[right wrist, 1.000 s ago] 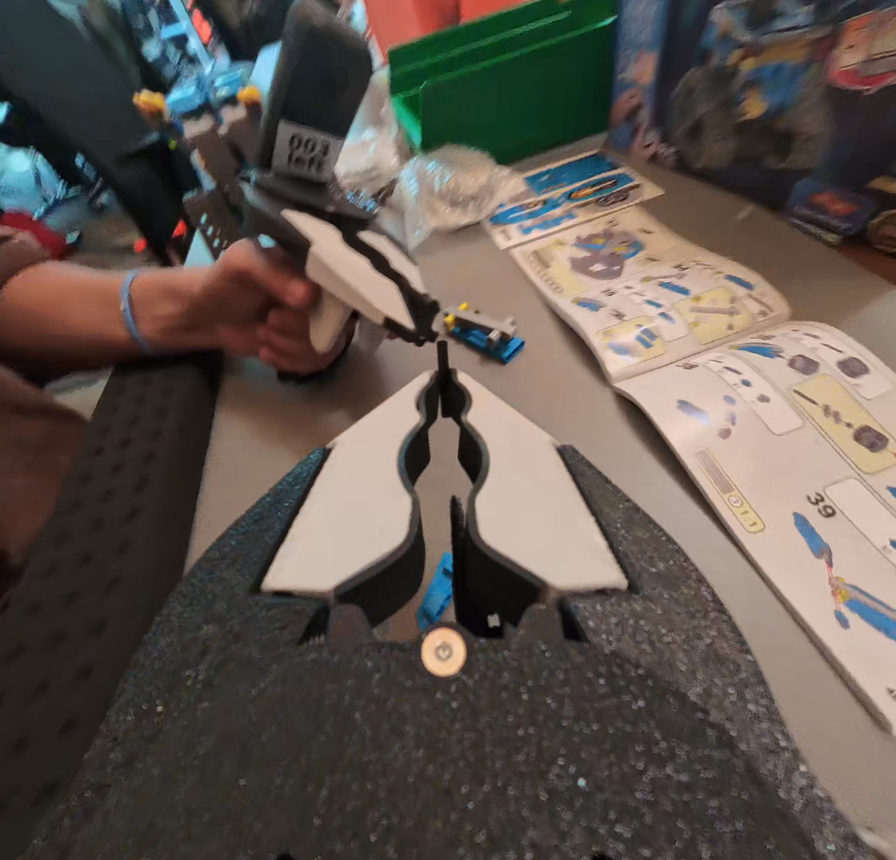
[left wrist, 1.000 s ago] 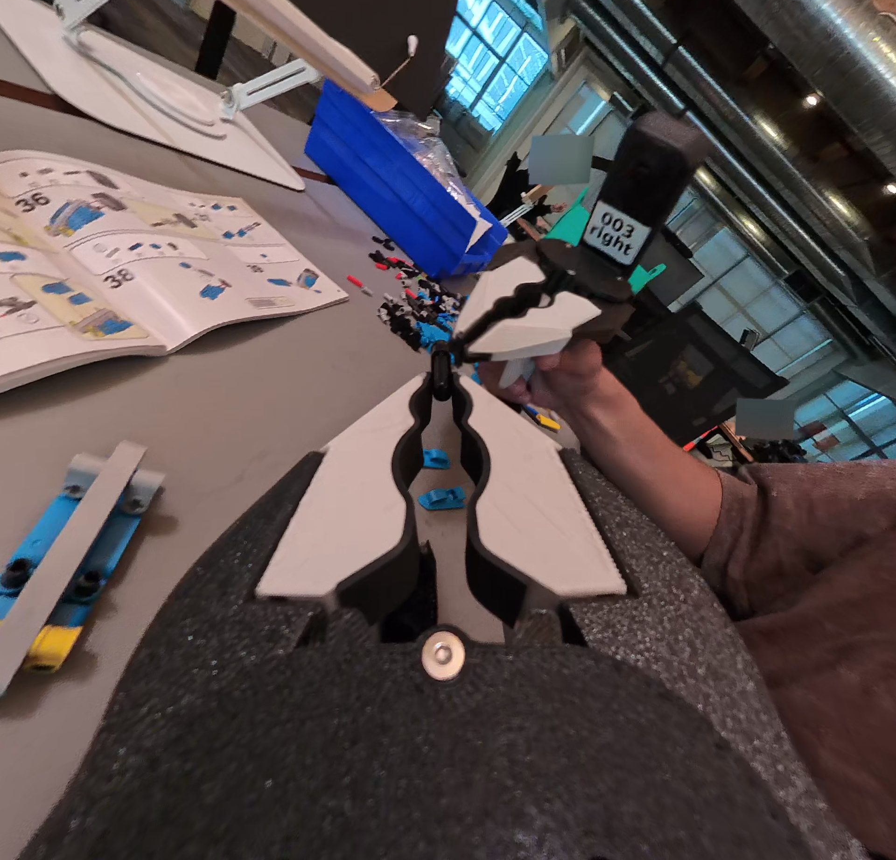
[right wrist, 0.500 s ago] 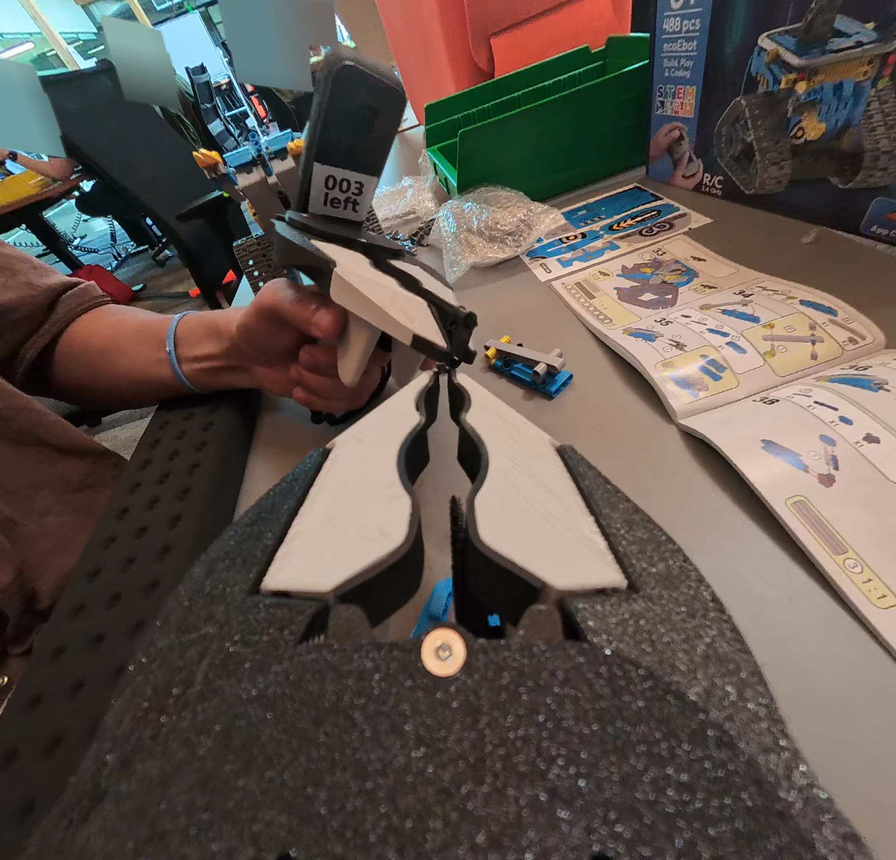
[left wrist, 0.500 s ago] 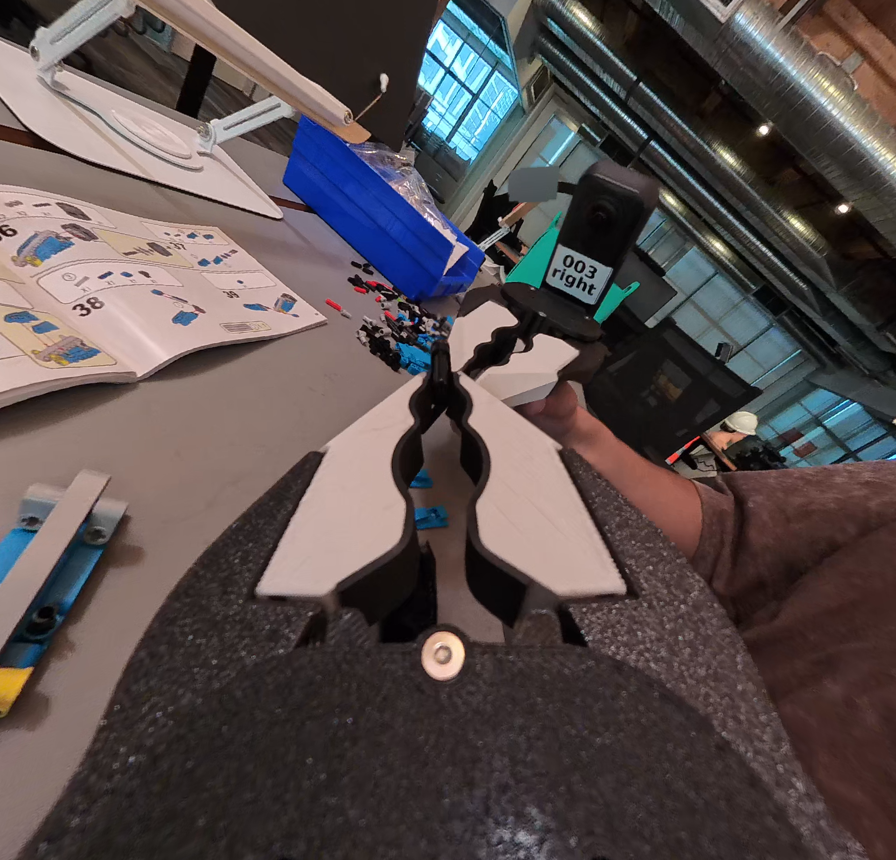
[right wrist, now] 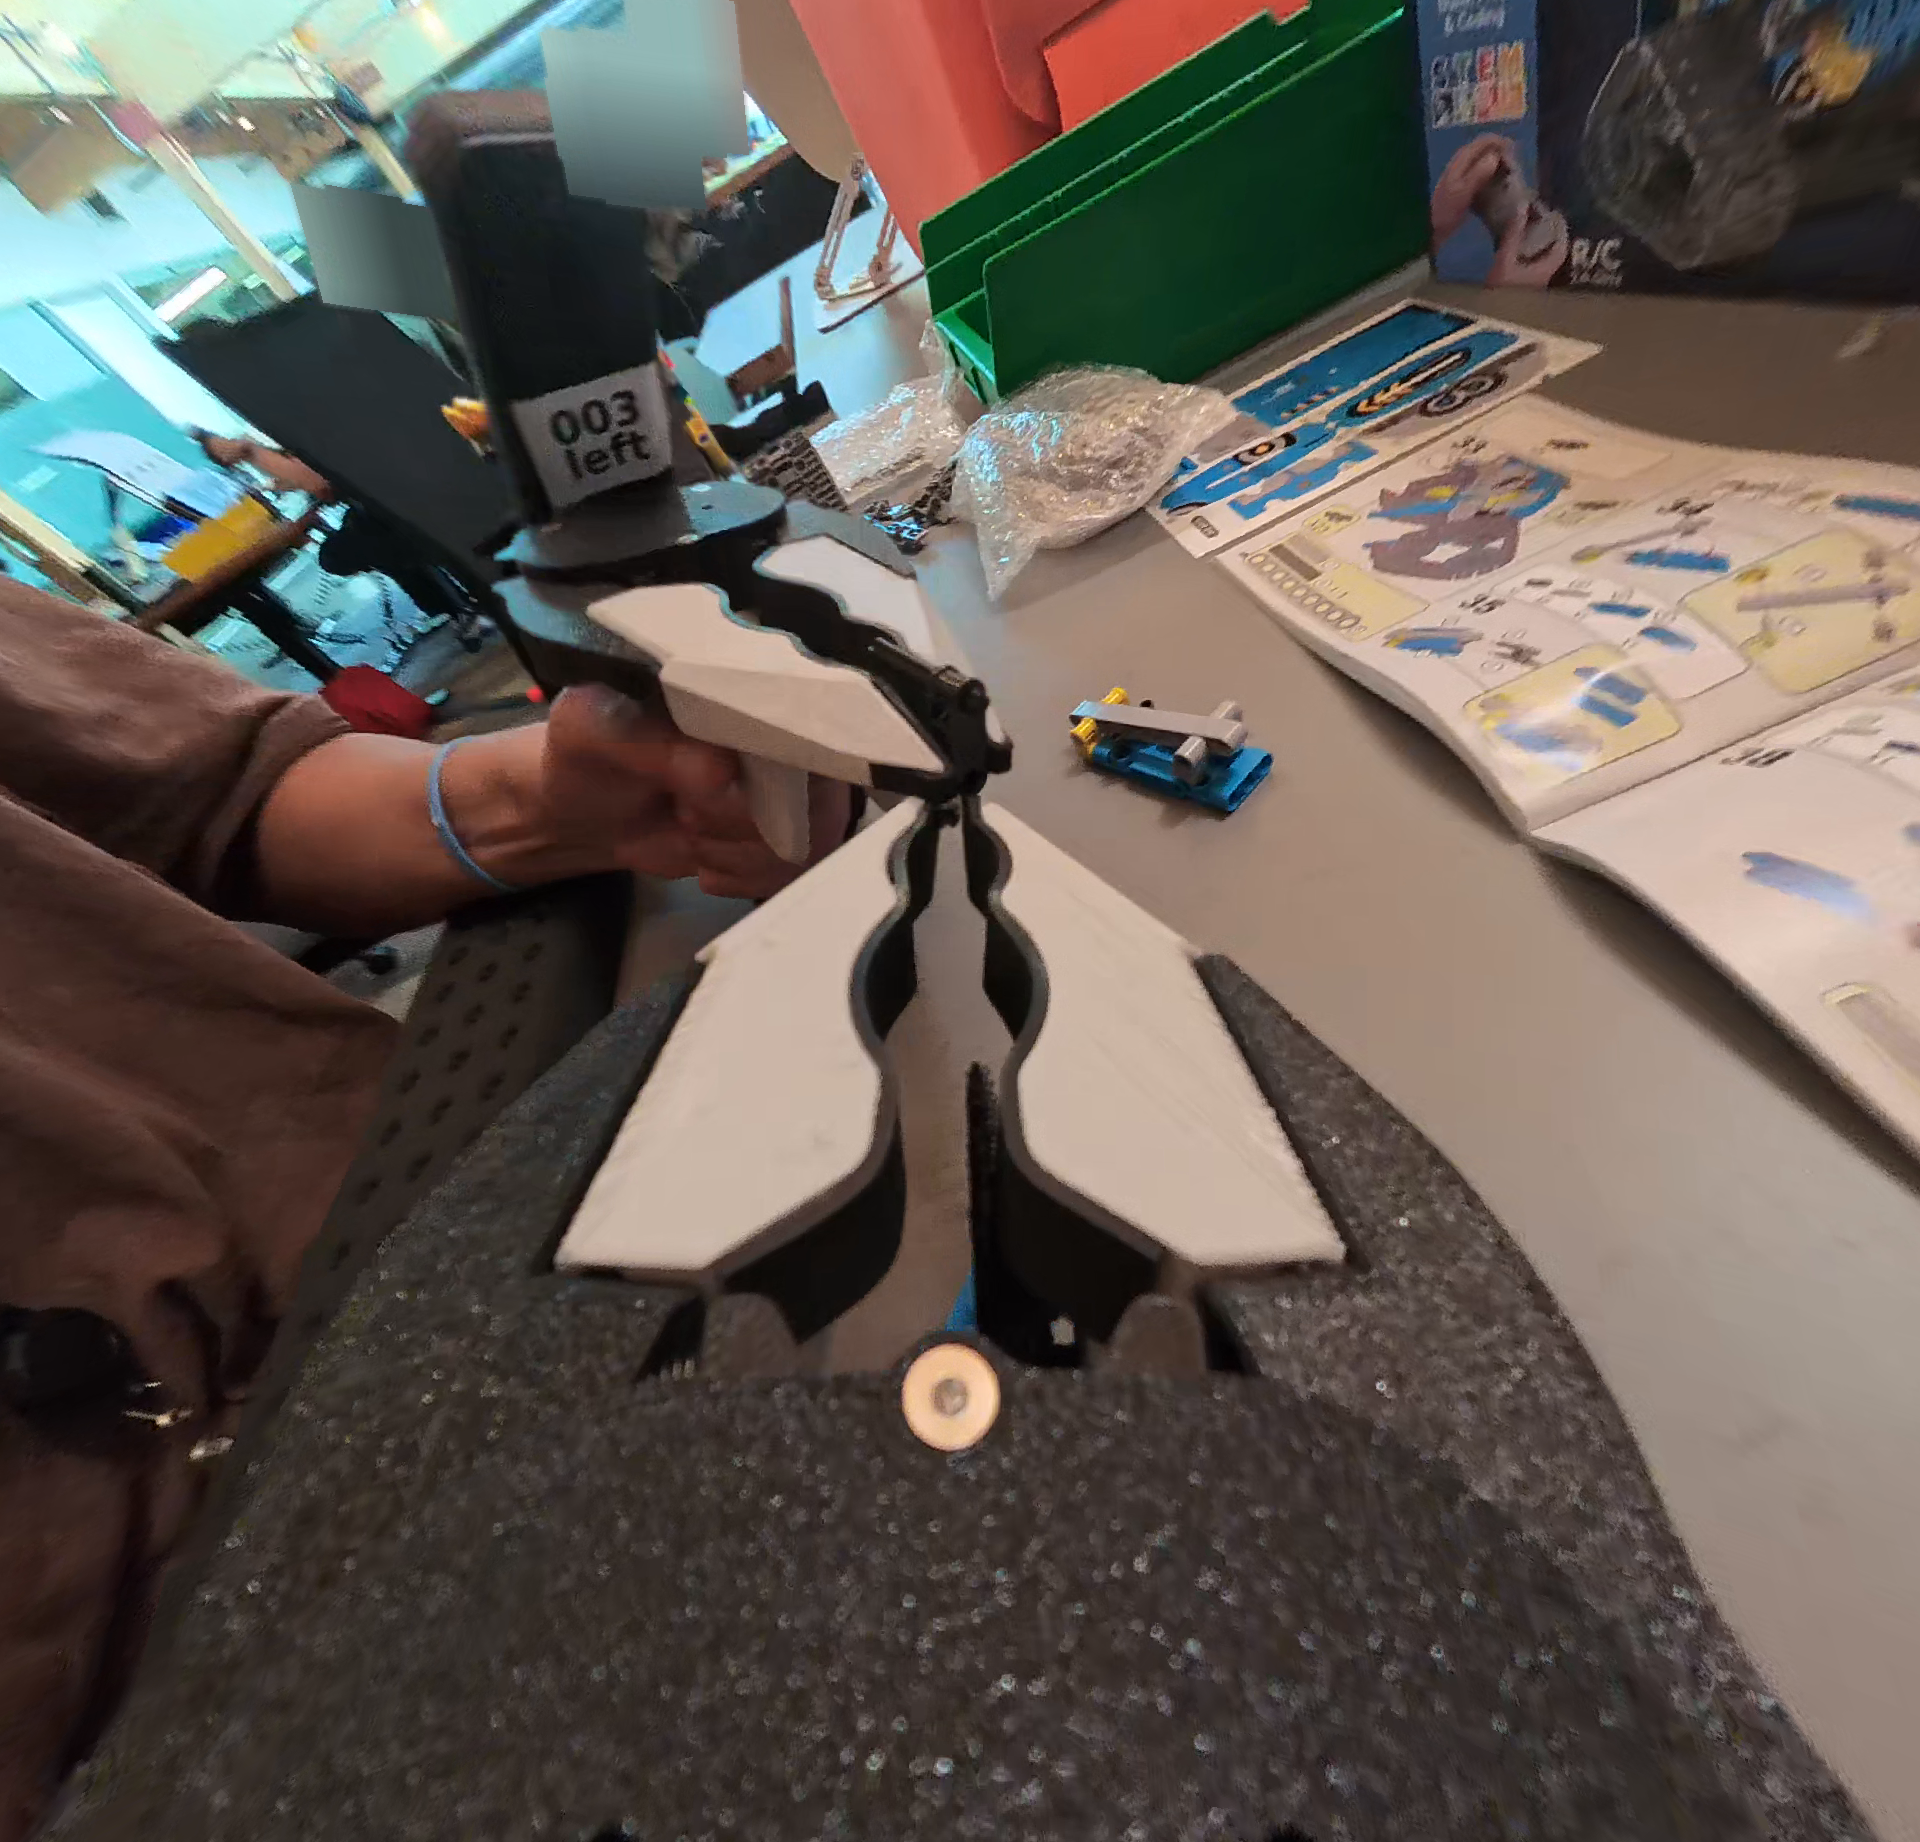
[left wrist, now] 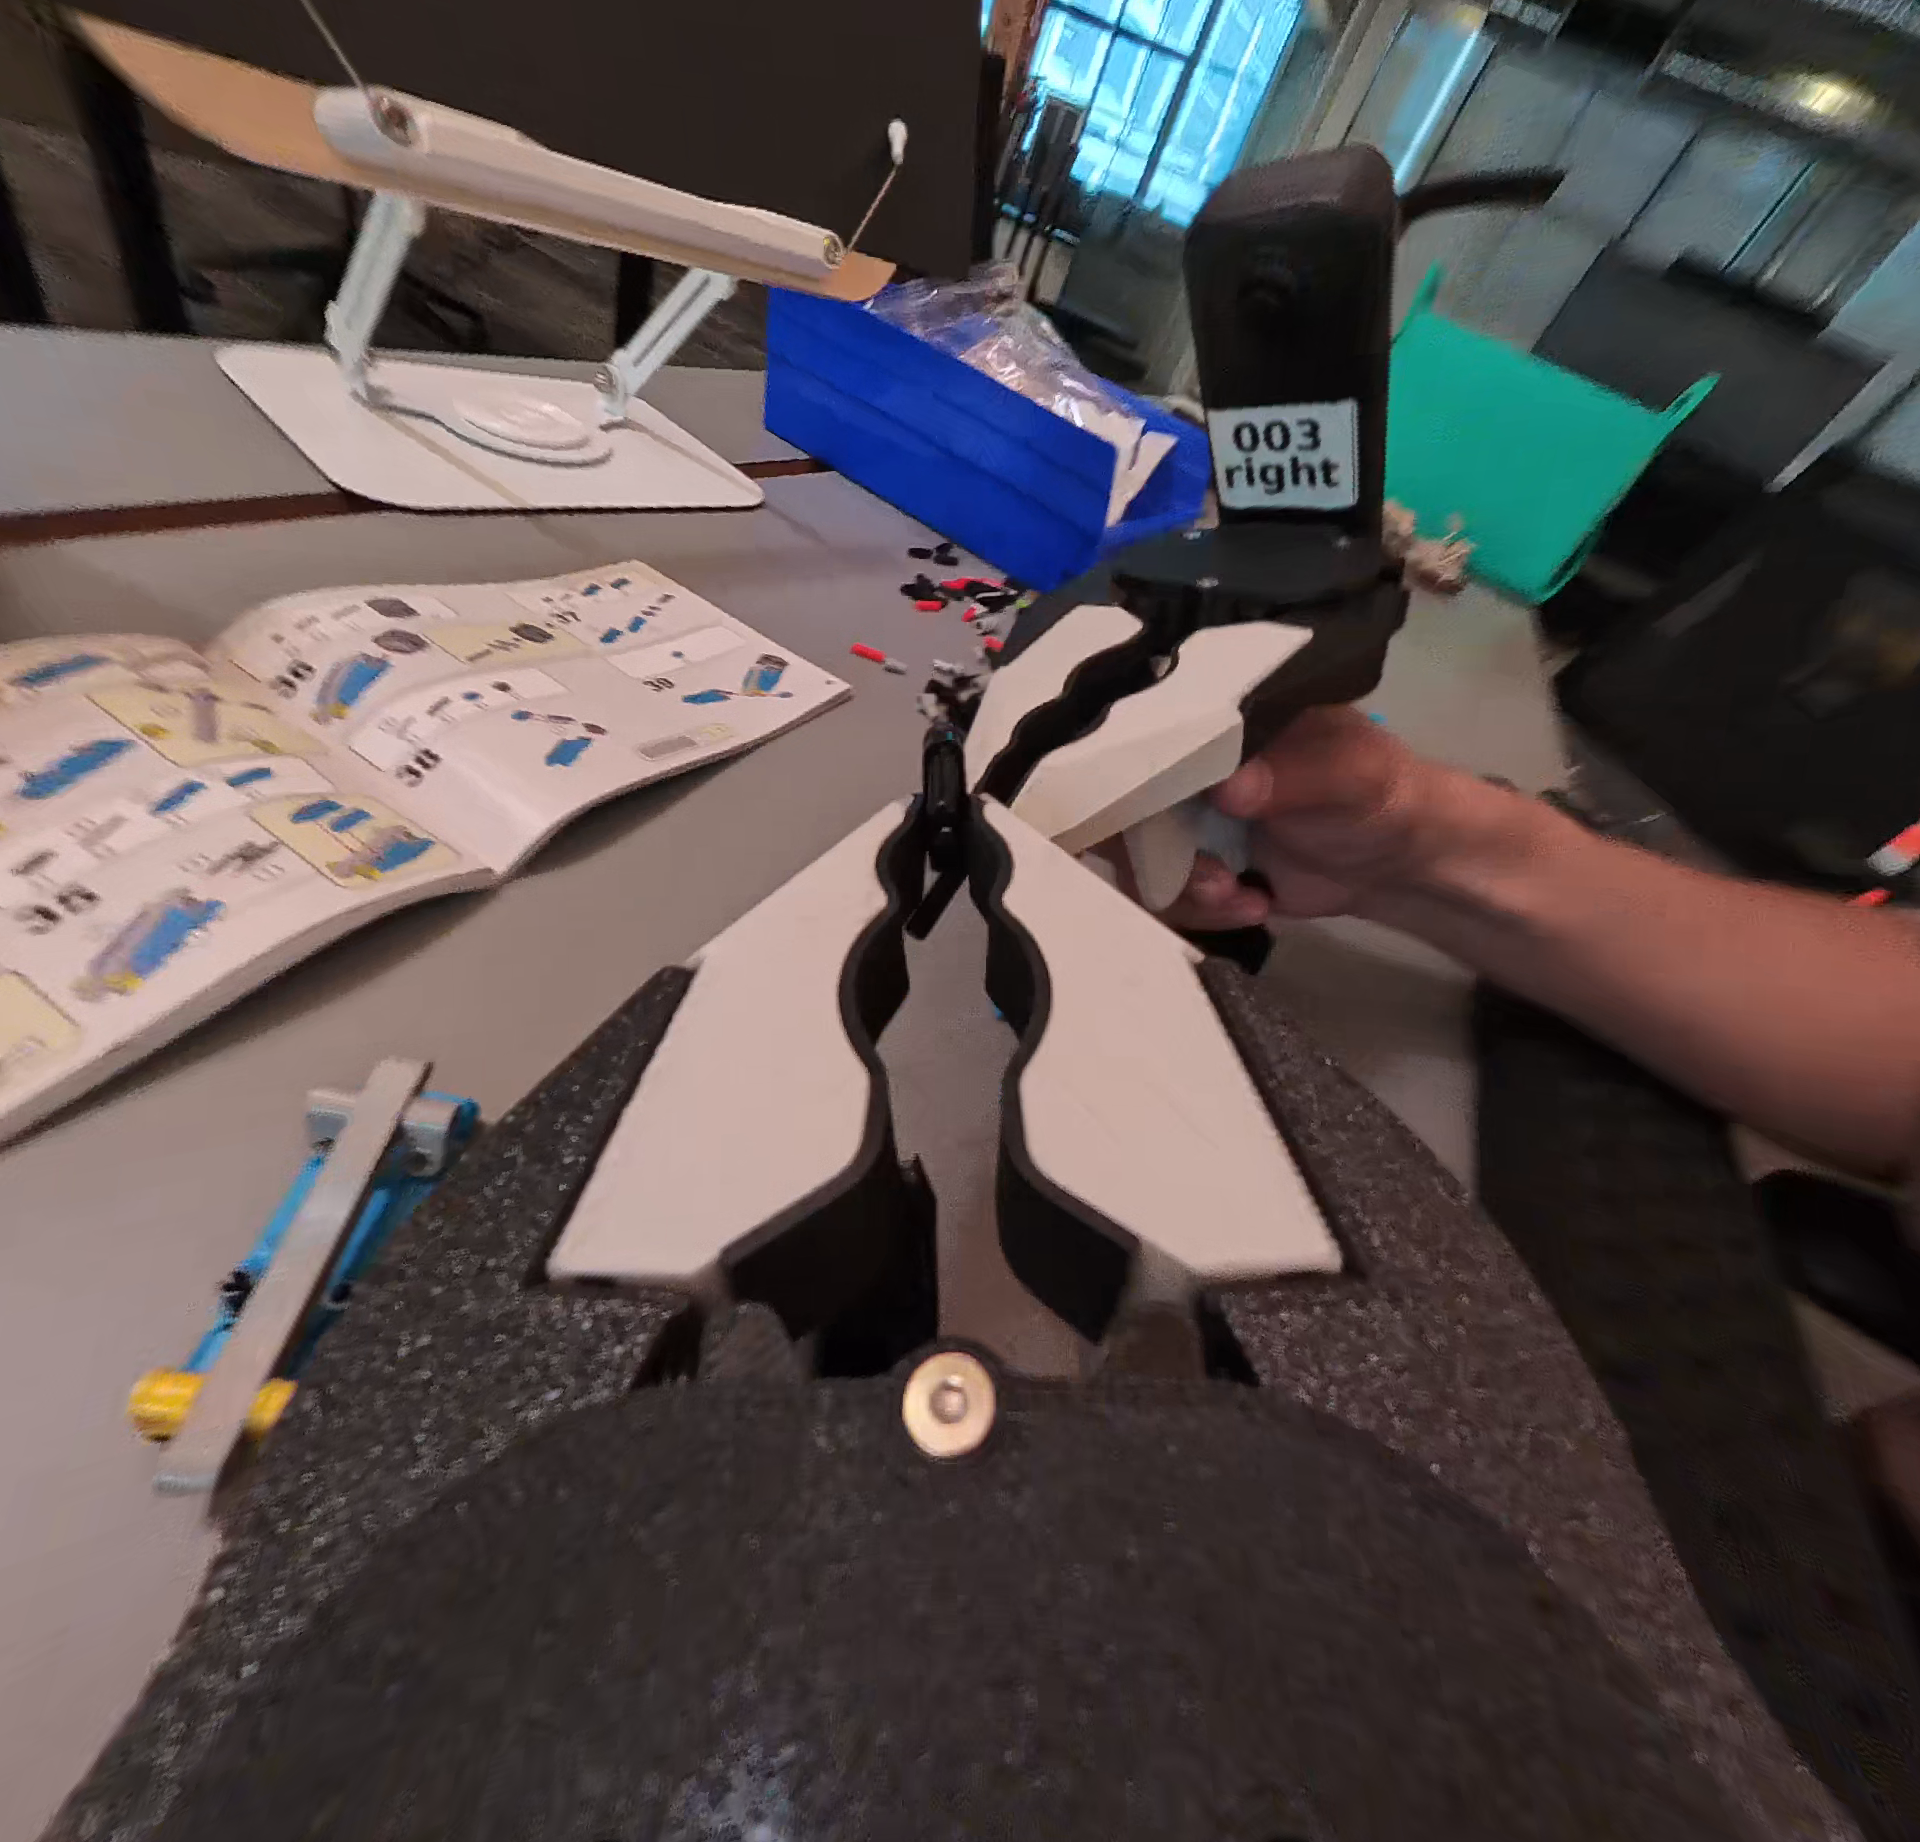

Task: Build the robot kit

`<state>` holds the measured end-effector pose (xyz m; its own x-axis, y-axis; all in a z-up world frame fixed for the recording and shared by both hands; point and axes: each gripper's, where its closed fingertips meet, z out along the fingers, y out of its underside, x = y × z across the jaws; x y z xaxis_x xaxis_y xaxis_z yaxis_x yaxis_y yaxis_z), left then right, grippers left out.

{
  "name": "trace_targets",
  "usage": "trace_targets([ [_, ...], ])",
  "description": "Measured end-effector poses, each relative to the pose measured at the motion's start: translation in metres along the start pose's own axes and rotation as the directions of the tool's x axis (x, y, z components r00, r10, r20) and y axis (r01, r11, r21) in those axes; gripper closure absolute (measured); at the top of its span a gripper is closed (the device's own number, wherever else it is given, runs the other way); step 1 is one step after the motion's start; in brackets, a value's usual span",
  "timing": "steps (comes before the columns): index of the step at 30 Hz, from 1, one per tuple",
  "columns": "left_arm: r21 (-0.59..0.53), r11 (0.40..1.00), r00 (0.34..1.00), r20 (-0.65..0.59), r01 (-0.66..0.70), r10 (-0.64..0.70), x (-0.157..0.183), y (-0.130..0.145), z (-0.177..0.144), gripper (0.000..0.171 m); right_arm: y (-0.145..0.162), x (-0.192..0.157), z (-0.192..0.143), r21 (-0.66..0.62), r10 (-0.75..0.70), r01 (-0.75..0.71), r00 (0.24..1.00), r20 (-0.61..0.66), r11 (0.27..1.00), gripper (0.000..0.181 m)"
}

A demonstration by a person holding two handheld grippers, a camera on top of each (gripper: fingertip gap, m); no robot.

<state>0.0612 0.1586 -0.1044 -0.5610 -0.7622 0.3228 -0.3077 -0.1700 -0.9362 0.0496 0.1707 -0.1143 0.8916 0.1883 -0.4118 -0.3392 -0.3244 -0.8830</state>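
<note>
Both tongs meet tip to tip on small black piece

Left tongs (left wrist: pixel 943 813) and right tongs (right wrist: pixel 943 813), each clamped on the black piece (left wrist: pixel 940 836), have risen off the worktop (right wrist: pixel 1455 1013) since a moment ago.

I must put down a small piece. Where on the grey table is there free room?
Bare table lies between the blue-grey assembly and the open booklet. Crowded: loose parts by the blue bin, and plastic bags by the green bin.

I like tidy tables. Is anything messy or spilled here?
Yes. A scatter of tiny black and red pieces lies loose on the grey table beside the blue bin, as if tipped out. Crumpled plastic bags sit by the green bin.
</note>
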Motion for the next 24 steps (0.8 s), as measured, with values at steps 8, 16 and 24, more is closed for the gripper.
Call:
trace_targets([
  [8,0.013,1.000,1.000,0.025,-0.017,0.017,-0.002,-0.002,-0.001,0.165,-0.002,0.002,0.000,0.008,-0.009,0.009,1.000,-0.021,1.000,0.179],
  [16,0.173,0.888,0.836,-0.450,0.425,-0.313,0.023,-0.046,-0.032,0.165,-0.036,-0.023,-0.028,0.171,-0.124,0.112,0.990,0.067,0.979,0.178],
  [24,0.148,0.875,0.740,-0.608,0.462,-0.288,0.051,-0.054,-0.040,0.166,-0.054,-0.061,-0.031,0.269,-0.199,0.149,0.965,0.171,0.952,0.179],
])
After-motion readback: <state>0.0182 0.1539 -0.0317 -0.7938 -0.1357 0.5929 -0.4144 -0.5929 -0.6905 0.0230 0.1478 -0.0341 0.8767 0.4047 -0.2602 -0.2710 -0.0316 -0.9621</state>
